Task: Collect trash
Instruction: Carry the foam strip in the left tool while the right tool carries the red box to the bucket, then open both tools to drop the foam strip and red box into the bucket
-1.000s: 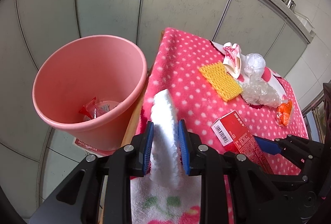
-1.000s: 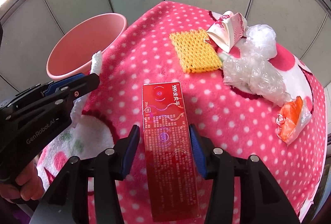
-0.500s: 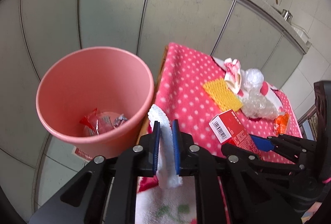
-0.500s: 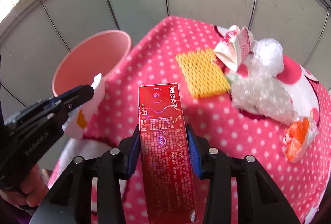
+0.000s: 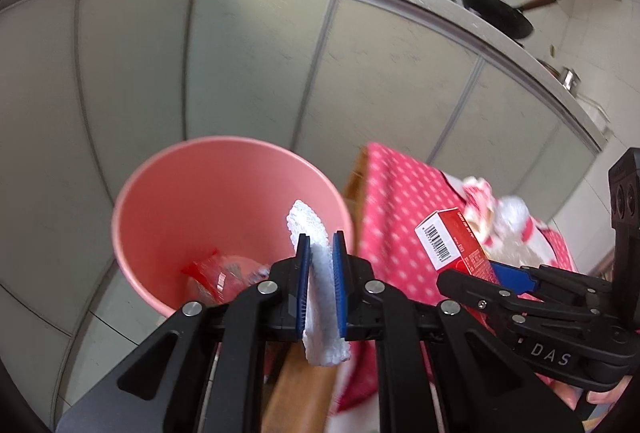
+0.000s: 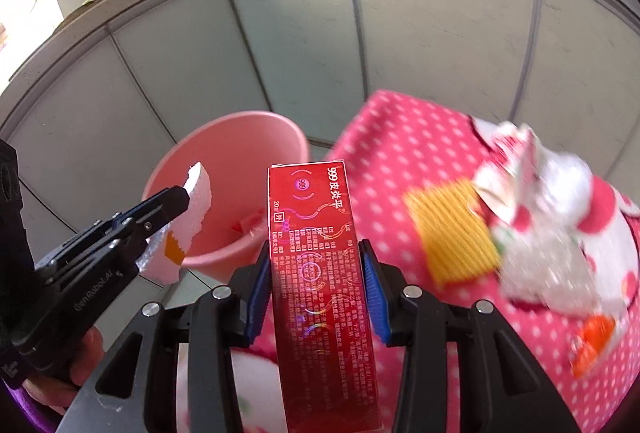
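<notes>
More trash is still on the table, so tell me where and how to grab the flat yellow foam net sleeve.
Take the flat yellow foam net sleeve by its near short edge, coming from above with the jaws tilted down. It lies flat on the pink dotted blanket, so only an edge offers a pinch; its far end sits close to the crumpled white wrapper.

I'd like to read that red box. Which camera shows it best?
The right wrist view: the red box fills the middle, its printed face towards the camera, clamped in the right gripper. The left wrist view shows only its barcode end, off to the side.
</notes>
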The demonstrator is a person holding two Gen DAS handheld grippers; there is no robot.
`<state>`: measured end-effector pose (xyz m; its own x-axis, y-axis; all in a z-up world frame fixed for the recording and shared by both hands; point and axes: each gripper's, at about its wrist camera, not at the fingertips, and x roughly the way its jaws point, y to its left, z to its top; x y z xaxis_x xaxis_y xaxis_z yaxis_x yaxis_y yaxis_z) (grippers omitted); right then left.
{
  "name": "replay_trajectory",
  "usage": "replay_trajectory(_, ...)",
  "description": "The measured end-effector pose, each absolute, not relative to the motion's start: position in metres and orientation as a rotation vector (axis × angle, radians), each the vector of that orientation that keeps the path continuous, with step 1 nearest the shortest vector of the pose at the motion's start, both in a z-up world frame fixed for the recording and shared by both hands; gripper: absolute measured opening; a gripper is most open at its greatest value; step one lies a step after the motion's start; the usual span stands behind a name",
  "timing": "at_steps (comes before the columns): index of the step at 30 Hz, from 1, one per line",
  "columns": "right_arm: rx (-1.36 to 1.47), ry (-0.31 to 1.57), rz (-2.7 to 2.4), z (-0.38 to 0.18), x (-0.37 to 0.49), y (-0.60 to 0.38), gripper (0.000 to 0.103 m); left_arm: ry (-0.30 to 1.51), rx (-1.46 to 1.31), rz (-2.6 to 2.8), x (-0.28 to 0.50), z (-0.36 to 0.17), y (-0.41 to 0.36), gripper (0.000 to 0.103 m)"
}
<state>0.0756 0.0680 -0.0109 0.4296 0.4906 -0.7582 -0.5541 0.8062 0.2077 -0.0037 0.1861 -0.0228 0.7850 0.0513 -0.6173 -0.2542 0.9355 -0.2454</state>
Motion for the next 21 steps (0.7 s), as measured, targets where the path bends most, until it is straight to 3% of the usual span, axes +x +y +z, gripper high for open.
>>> replay_trajectory(9,-0.061,0.857,0.73,0.002,0.091,0.125,0.041,0.588,-0.324,0.305,-0.001,-0.014,0.231,0.011)
replay_trajectory(21,-0.095,0.884,0.717,-0.024,0.114,0.17,0.041,0.636,-0.307,0.402,0.014,-0.041,0.259,0.011)
